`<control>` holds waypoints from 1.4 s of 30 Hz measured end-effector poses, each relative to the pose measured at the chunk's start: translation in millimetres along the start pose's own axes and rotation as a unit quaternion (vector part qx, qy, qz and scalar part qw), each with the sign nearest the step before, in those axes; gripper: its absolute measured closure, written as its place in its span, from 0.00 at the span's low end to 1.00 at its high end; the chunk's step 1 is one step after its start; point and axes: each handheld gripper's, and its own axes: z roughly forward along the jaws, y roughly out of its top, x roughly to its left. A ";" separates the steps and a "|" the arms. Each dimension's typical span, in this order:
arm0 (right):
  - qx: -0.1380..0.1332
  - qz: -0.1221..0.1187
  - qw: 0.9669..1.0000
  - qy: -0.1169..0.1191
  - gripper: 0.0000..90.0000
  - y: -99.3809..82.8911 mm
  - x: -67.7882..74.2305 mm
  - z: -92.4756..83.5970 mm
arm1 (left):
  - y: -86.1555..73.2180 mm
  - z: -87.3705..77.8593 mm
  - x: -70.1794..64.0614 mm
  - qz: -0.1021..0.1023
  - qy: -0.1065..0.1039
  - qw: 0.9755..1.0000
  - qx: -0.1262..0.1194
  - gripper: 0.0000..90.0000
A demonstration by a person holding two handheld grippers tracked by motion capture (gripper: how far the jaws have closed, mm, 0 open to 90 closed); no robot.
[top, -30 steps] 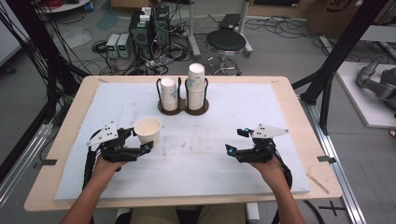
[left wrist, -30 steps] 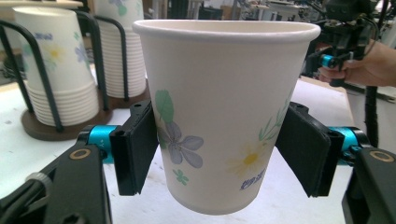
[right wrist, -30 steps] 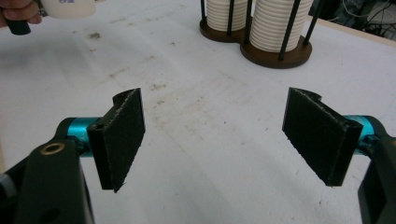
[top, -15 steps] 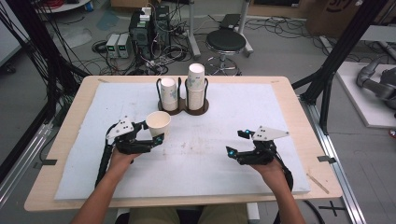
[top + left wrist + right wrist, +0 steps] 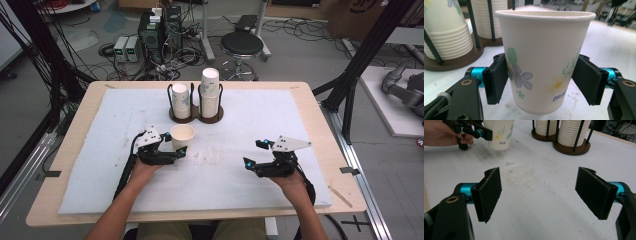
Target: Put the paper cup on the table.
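My left gripper [image 5: 540, 83] has its two black jaws pressed against opposite sides of a single paper cup [image 5: 544, 62], low on its wall, and the cup stands upright between them with its open rim toward the ceiling. In the left gripper view the cup's base looks to be just clear of the white surface [image 5: 300, 120], though I cannot be sure it is lifted and not resting. The cup is thin paper printed with flowers, so I judge the main risk is squeezing too hard: the wall could buckle or go oval, and the cup could then pop out of the pads. Too light a grip carries the opposite risk, since the cup tapers toward its base and could slide down and drop. Just beyond the held cup, toward the far edge of the surface, stands a dark brown cup holder [image 5: 196, 116] with thin black upright rods, holding two stacks of cups [image 5: 210, 92], the right stack taller than the left. If I carry the cup forward carelessly, its rim or my jaws could catch a rod and tip the holder or knock a stack askew. My right gripper [image 5: 539, 192] rests well apart on the other side of the surface, its jaws spread wide with nothing between them. It is far enough away that I see little chance of the two grippers colliding unless both head for the holder together.
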 end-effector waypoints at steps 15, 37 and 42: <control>0.001 0.002 1.000 0.005 0.24 0.0 0.9 -0.9 | 1.6 3.2 -8.0 0.017 0.032 0.994 0.100 0.35; 0.007 0.015 1.000 -0.011 0.24 -8.7 -3.1 -9.0 | -10.3 -48.2 -5.3 -0.024 0.011 0.999 0.034 0.20; 0.007 0.020 0.999 -0.034 0.24 -12.9 -4.8 -12.2 | -5.4 -69.9 -2.1 -0.025 0.016 1.000 0.003 0.20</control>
